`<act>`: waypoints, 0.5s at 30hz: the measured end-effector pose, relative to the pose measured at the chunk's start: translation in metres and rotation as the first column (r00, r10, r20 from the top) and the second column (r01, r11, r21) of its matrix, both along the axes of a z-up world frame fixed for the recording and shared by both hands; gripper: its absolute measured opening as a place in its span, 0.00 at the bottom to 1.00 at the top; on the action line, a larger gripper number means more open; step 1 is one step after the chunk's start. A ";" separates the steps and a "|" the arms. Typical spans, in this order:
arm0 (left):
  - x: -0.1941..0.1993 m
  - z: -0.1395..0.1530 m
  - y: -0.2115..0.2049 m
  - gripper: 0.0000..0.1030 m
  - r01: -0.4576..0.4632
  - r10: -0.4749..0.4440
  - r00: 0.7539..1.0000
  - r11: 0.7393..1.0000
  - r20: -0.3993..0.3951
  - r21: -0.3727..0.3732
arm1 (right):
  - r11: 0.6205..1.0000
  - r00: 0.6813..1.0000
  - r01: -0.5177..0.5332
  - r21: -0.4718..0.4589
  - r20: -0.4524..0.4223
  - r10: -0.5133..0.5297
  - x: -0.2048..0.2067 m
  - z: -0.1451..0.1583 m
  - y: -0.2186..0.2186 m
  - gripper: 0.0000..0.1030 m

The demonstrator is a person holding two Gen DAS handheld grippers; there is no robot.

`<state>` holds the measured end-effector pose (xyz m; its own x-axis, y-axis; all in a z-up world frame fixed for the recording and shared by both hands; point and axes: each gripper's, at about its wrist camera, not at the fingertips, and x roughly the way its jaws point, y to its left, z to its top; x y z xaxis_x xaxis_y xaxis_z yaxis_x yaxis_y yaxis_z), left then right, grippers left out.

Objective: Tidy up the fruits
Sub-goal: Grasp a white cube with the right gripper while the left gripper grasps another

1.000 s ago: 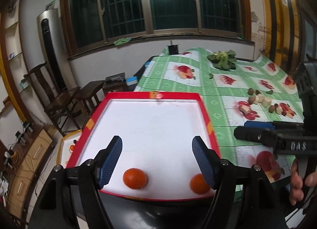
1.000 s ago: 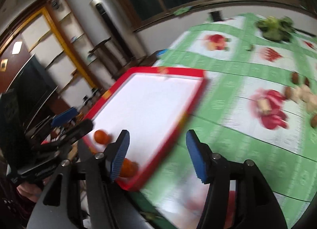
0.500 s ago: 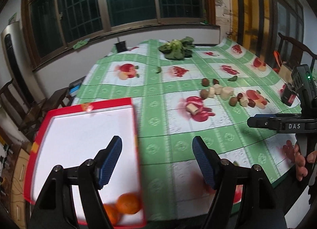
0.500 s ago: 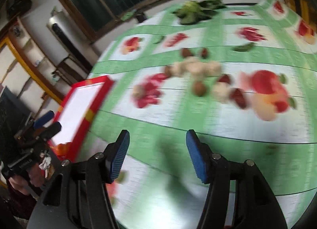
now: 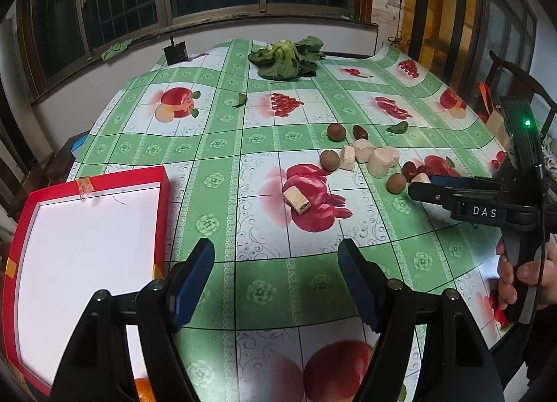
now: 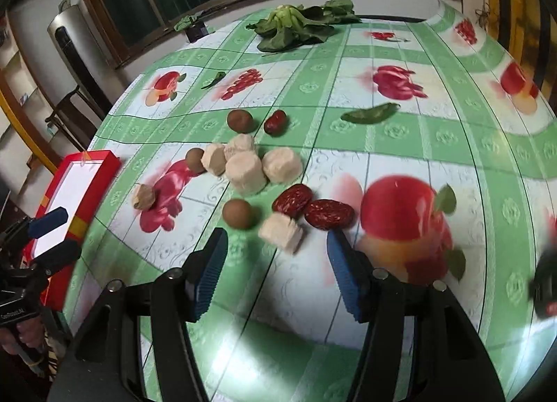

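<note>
A: How is the left hand-held gripper (image 5: 275,276) standing?

B: Jaws wide apart, nothing between them. It hangs over the desk (image 5: 257,294) just right of the red tray (image 5: 163,214), touching neither.

A: And the right hand-held gripper (image 6: 275,264)?

B: Also spread wide and holding nothing. It sits low over the cloth, with a pale cube (image 6: 282,233) just ahead of the gap between its fingers. No contact that I can see.

A: Where is the fruit?

B: Mid-desk, in a loose cluster. Two red dates (image 6: 313,207) lie touching each other just beyond the cube, and a brown round fruit (image 6: 237,214) sits left of it. Farther back are several pale chunks (image 6: 245,172) bunched together, then another brown fruit (image 6: 240,120) and a third date (image 6: 275,122) side by side. A lone tan piece (image 6: 143,196) lies apart to the left, towards the tray.

A: Anything in the tray?

B: An orange (image 5: 144,389) shows at its near corner, mostly hidden behind the left gripper's body. The rest of the white floor is bare.

A: Other things?

B: Leafy greens (image 5: 285,59) at the far end, well apart from the cluster.
</note>
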<state>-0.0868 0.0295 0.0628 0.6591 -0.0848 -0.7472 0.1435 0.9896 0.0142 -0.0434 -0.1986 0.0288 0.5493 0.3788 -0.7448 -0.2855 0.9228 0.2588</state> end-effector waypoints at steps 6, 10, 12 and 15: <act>0.011 -0.005 0.003 0.71 -0.023 0.023 0.999 1.000 -0.027 -0.014 | 0.993 0.999 -0.019 -0.113 0.043 0.024 0.000 -0.001 0.011 0.27; 0.018 -0.007 0.004 0.71 -0.038 0.038 0.998 0.999 -0.043 -0.014 | 0.996 0.999 -0.013 -0.088 0.037 0.017 0.001 -0.001 0.004 0.26; 0.020 -0.006 0.002 0.71 -0.036 0.036 0.999 0.999 -0.042 -0.019 | 0.999 0.999 -0.018 -0.048 0.028 0.020 0.000 0.001 0.000 0.26; 0.024 -0.006 -0.005 0.71 -0.033 0.032 0.999 0.999 -0.041 -0.022 | 1.000 0.999 0.000 0.015 0.034 0.000 -0.003 0.007 -0.009 0.26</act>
